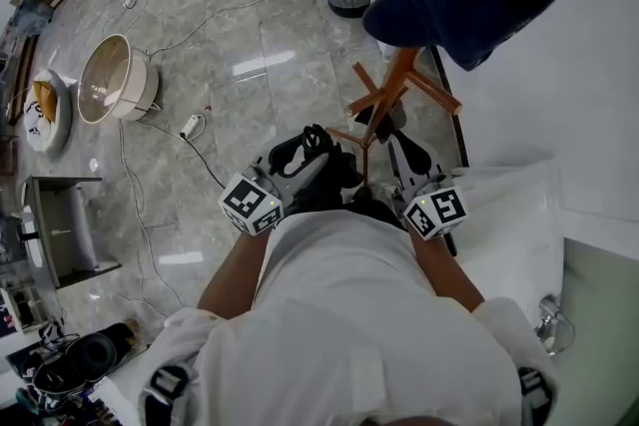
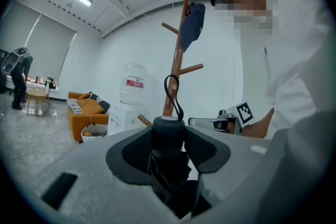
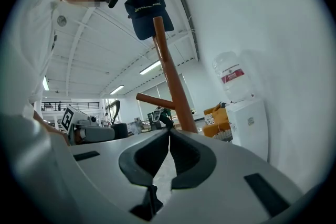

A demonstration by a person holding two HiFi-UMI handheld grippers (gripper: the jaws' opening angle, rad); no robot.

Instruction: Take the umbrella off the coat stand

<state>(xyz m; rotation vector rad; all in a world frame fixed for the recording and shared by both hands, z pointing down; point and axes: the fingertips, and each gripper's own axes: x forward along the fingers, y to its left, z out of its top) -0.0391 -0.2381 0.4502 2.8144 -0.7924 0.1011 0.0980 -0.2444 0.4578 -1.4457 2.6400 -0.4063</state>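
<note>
The left gripper [image 2: 169, 136] is clamped on the folded black umbrella [image 2: 168, 168], its dark pads pressing either side of the handle, with the strap loop [image 2: 174, 93] standing up loose just above the jaws. The loop seems hooked over no peg, so the umbrella looks to be off the wooden coat stand [image 2: 178, 57], which rises ahead of this gripper and well apart from it. The main work therefore seems done, and what is left is likely only carrying the umbrella clear. Further right, the right gripper [image 3: 168, 136] has its jaws closed together on nothing, the stand's pole close in front of it. Only the left gripper view shows the grip and the free strap. Only the right gripper view shows its empty jaws. The head view alone shows both grippers side by side, close to the person's body, with the stand's lower pegs beyond them.
</note>
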